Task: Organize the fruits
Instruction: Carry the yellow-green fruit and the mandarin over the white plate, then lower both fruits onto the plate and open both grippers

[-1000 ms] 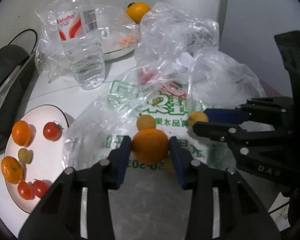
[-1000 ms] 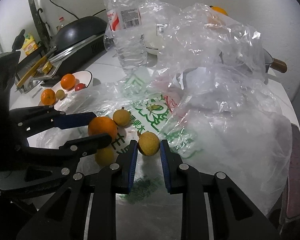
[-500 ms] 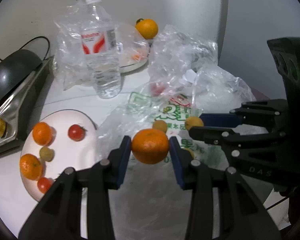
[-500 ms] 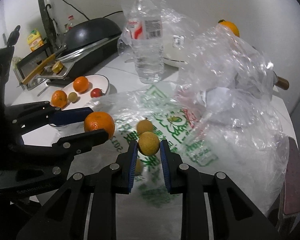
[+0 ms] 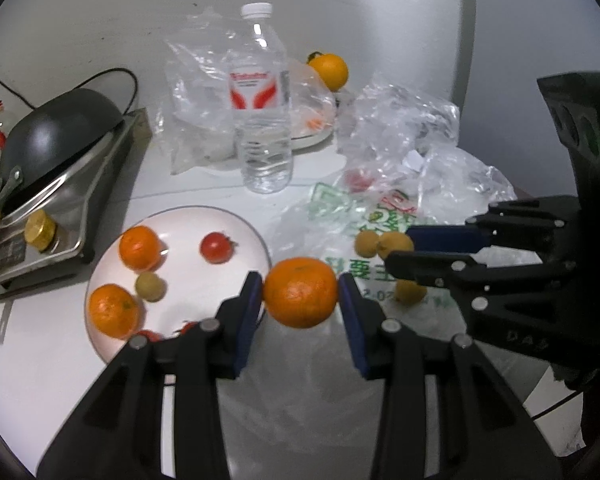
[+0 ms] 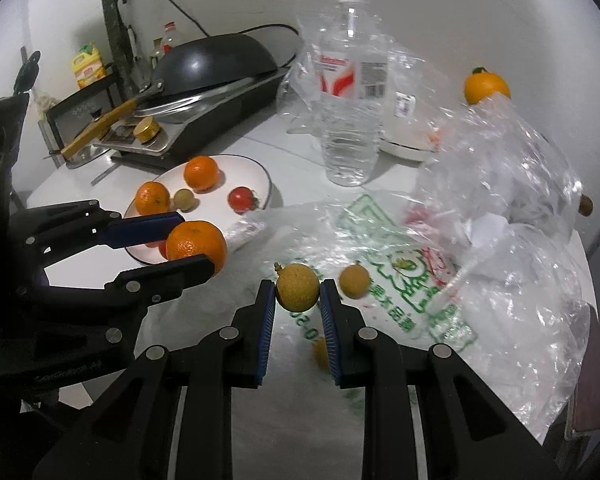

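Left wrist: left claw [image 5: 300, 298] pinching orange [image 5: 300, 298], hiding tomatoes [image 5: 150, 335]; right claw [image 6: 298, 292] pinching longan [image 6: 298, 292].

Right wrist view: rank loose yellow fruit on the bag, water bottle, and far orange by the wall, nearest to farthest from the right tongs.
1. Loose yellow fruit, just right of the right tongs, on the printed bag.
2. Water bottle, upright, mid-table beyond the bag.
3. Far orange, back right by the wall.

Bare counter [image 5: 60, 360] lies open at seven o'clock. The water bottle [image 5: 263, 112] blocks twelve, crumpled plastic bags [image 5: 404, 132] two.
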{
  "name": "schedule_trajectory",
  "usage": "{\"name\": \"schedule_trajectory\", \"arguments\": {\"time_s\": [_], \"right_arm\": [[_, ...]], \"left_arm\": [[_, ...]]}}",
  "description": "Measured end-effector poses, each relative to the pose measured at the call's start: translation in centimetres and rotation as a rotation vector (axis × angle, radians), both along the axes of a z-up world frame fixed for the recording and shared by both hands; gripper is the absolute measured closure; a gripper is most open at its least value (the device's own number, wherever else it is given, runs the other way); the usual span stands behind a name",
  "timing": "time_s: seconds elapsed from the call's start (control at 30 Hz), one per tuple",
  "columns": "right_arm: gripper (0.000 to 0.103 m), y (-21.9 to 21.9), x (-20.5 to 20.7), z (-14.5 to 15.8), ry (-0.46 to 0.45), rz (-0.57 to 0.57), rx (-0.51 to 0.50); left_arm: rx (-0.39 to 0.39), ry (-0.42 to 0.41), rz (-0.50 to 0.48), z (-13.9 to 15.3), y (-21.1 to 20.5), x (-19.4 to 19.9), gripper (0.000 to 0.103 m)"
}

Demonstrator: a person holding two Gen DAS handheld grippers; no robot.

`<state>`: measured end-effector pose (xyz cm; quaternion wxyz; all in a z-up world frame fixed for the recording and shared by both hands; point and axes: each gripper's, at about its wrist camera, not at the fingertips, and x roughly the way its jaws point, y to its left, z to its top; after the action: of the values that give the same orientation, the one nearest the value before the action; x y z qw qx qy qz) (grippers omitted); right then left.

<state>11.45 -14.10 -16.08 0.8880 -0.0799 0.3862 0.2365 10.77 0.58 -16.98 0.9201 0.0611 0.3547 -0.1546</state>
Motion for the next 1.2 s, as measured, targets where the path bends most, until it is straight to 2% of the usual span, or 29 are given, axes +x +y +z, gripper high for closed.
{"name": "schedule_trajectory", "arguments": {"time_s": [0.67, 0.87, 1.2], "right_arm": [[0.078, 6.1, 0.8, 0.1, 0.004, 0.081, -0.028], [0.078, 7.5, 1.9, -0.2, 0.013, 0.106, -0.028], [0.078, 9.2, 4.2, -1.7, 0.05, 0.131, -0.027]], "left_arm": [[0.014, -0.015, 0.116, -1.1, 6.1, 0.5, 0.063], [0.072, -0.034, 0.143, -1.7, 6.7, 1.5, 0.063], [0.087, -0.007, 0.155, -2.9, 7.3, 3.5, 0.062]]}}
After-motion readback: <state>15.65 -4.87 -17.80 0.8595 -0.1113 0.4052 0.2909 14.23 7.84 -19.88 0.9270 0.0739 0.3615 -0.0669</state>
